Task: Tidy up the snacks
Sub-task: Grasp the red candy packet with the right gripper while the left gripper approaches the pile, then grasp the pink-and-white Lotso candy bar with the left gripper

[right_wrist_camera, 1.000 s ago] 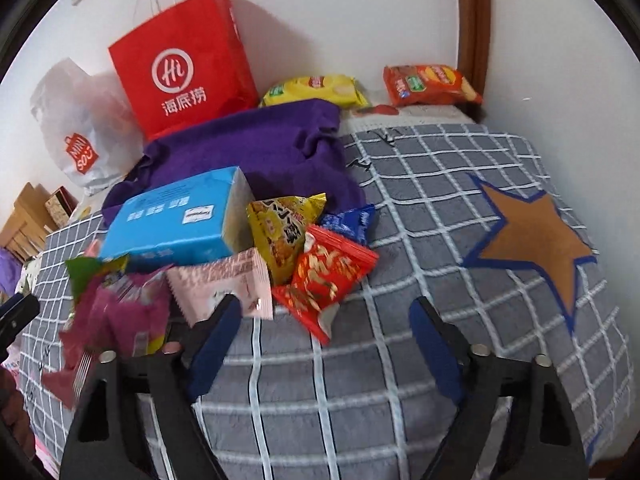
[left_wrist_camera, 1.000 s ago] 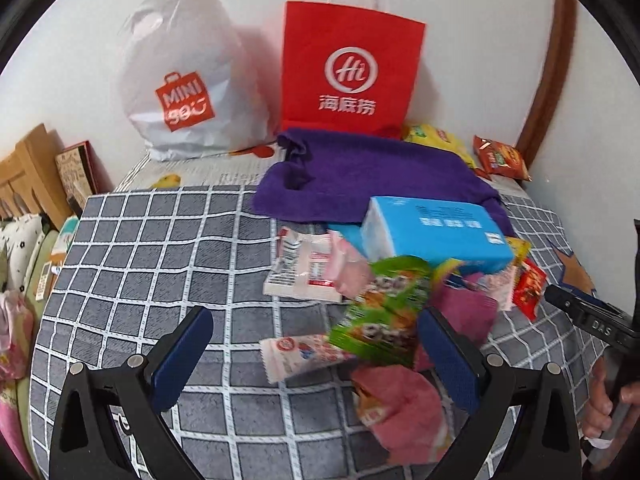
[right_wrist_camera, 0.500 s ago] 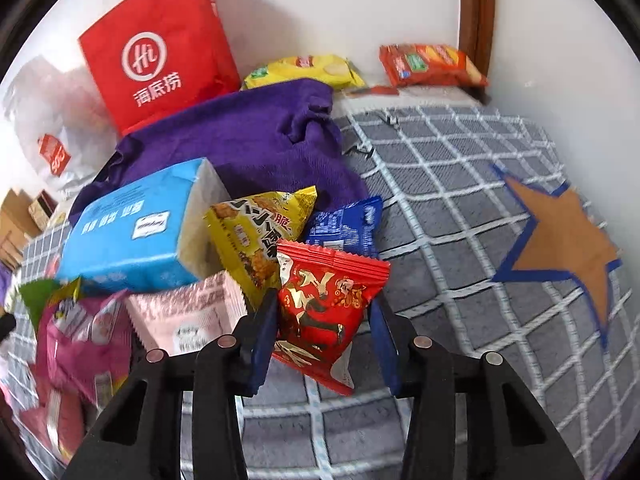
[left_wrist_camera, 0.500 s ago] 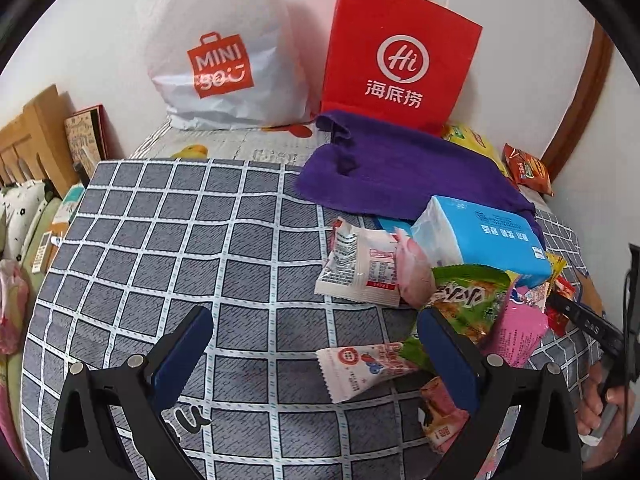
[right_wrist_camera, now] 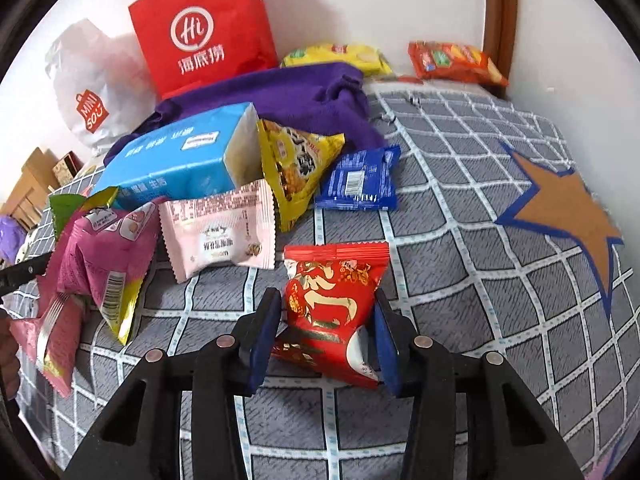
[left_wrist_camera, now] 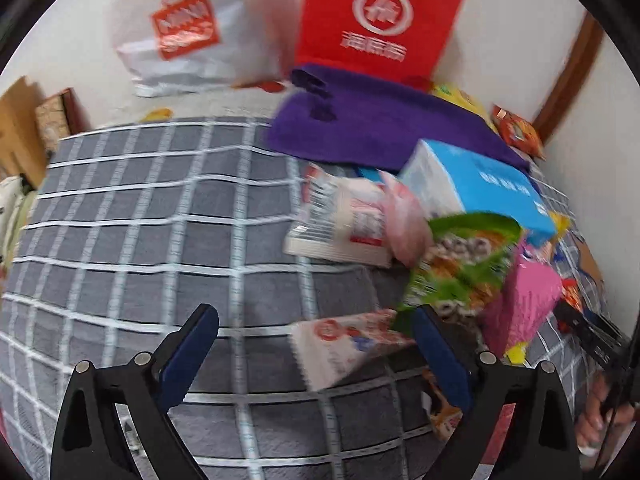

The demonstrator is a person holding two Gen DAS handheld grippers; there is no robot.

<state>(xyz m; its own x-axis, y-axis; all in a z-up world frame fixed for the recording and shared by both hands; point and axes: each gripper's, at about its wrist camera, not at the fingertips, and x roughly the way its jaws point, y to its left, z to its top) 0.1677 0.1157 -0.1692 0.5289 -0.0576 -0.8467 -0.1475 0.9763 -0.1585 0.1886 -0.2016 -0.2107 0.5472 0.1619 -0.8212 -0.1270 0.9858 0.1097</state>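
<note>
My right gripper [right_wrist_camera: 326, 308] is shut on a red snack packet [right_wrist_camera: 334, 296] and holds it near the checked bedcover, apart from the pile. The pile holds a pink-white packet [right_wrist_camera: 220, 236], a yellow packet [right_wrist_camera: 294, 164], a blue packet [right_wrist_camera: 360, 180], a magenta packet [right_wrist_camera: 100, 264] and a blue tissue box [right_wrist_camera: 180, 160]. My left gripper [left_wrist_camera: 316, 344] is open and empty; a white-red packet [left_wrist_camera: 348, 340] lies between its fingers, with a green packet [left_wrist_camera: 460, 268] beyond the right one.
A red paper bag [right_wrist_camera: 204, 28] and a white plastic bag [right_wrist_camera: 92, 80] stand at the wall behind a purple towel [right_wrist_camera: 288, 96]. Yellow [right_wrist_camera: 340, 56] and orange [right_wrist_camera: 452, 60] chip bags lie at the back. A brown star [right_wrist_camera: 564, 208] marks the cover at right.
My right gripper closed on the red packet and pulled it back out of the pile. My left gripper moved forward toward the white-red packet; its view is blurred by motion.
</note>
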